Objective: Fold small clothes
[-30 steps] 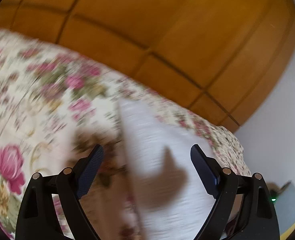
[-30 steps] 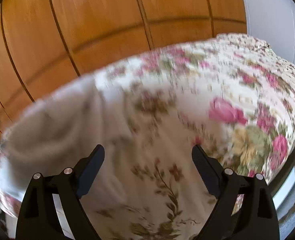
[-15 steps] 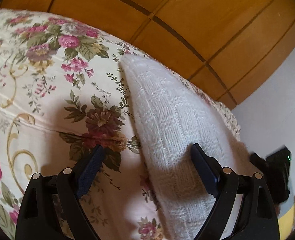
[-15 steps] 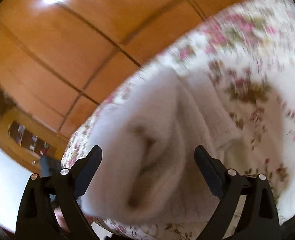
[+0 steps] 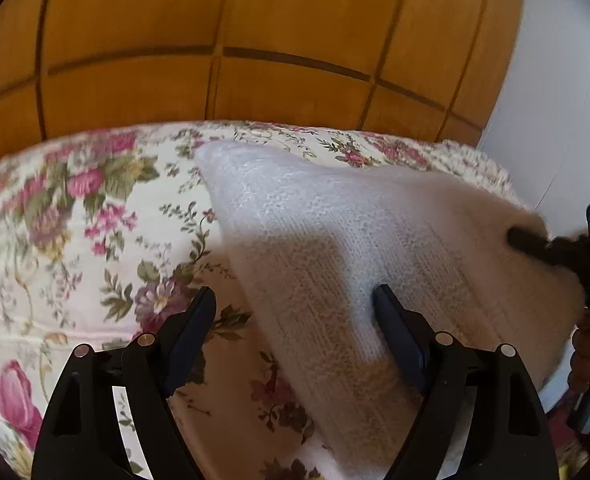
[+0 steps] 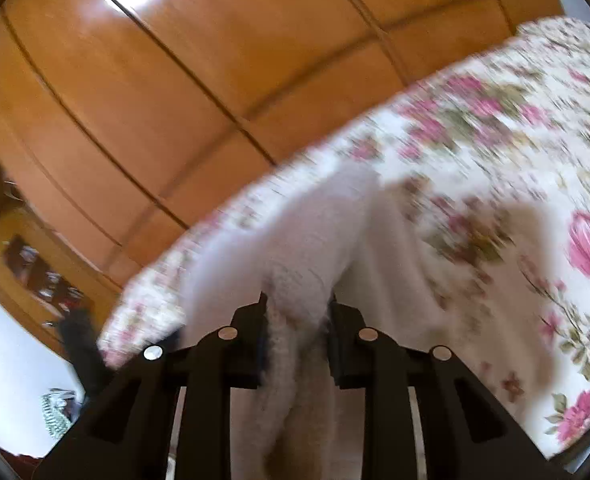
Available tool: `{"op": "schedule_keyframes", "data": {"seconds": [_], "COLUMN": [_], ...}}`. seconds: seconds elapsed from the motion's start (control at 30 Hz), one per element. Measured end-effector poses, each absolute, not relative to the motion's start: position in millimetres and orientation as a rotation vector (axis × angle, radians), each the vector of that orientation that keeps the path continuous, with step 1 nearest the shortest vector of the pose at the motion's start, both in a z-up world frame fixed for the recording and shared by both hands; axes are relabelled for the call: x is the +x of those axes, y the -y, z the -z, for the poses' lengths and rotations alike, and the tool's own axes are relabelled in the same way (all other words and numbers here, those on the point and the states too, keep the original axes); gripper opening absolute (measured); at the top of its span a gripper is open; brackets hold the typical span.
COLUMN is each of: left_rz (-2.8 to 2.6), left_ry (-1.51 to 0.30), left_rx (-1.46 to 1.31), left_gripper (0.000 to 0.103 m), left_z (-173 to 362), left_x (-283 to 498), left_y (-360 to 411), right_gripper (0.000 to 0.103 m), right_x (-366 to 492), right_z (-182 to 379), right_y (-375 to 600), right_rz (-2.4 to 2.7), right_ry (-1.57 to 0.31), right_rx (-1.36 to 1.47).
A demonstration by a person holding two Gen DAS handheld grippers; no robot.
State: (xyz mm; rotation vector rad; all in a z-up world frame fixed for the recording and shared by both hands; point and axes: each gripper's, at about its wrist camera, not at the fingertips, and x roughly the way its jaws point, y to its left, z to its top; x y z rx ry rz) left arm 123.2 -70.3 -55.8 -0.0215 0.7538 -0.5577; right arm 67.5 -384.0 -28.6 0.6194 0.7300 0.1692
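Note:
A white knit garment (image 5: 335,216) lies on the floral bedspread (image 5: 75,220). My left gripper (image 5: 293,291) hovers low over the garment's near left edge. Its jaws are wide and closing, with the edge of the knit between them, and the pads are not pressing it. The right finger (image 5: 395,332) rests against the cloth. My right gripper (image 6: 297,300) is closing, and its pads pinch a bunched fold of the same garment (image 6: 303,240). In the left wrist view that grip shows as dark fingers (image 5: 535,246) at the garment's far right corner.
Orange wooden wardrobe doors (image 5: 255,40) stand right behind the bed. A white wall (image 5: 555,80) is to the right. A wrist with brown beads (image 5: 587,344) shows at the right edge. The bedspread (image 6: 495,120) stretches away to the right in the right wrist view.
The right jaws went from wide open to pinched on the white garment. The left gripper rolled and slid along the bed to the garment's edge, its jaws a little narrower.

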Motion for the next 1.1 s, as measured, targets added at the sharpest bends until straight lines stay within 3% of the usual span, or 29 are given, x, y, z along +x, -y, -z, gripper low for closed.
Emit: {"op": "schedule_keyframes", "data": {"seconds": [0.17,0.27,0.5,0.67,0.9,0.93,1.0,1.1], "left_rz": [0.531,0.527,0.493,0.501,0.473,0.472,0.470,0.475], "left_ry": [-0.730,-0.737,-0.768,-0.730,-0.775,-0.772,-0.775,-0.774], "left_rx": [0.007,-0.025,-0.117,-0.032,0.165,0.166,0.166,0.153], "left_gripper": [0.080,0.080,0.080,0.080,0.081,0.081,0.081,0.081], "left_z": [59.5,62.4,32.6,11.9,51.0,51.5,51.1,52.4], "left_x": [116.7,116.5,115.5,112.0,117.9,117.1,116.4,117.2], "left_y": [71.7,67.8,57.0,79.8,124.0,123.9,123.0,120.7], "right_gripper": [0.039,0.043,0.043,0.043,0.043,0.046,0.064,0.068], "right_x": [54.6,54.3,55.2,54.6,52.8,52.8,52.0,45.5], "right_z": [67.4,69.4,68.7,69.4,69.4,67.4,57.2,30.2], "right_y": [393.1,389.2,384.6,386.4,387.2,388.4,390.2,394.4], "right_rz": [-0.145,-0.137,-0.141,-0.143,-0.130,-0.128,-0.074,0.012], "right_ry": [-0.719,-0.707,-0.699,-0.699,-0.706,-0.713,-0.731,-0.678], "right_rx": [0.654,0.638,0.603,0.607,0.596,0.598,0.573,0.505]}}
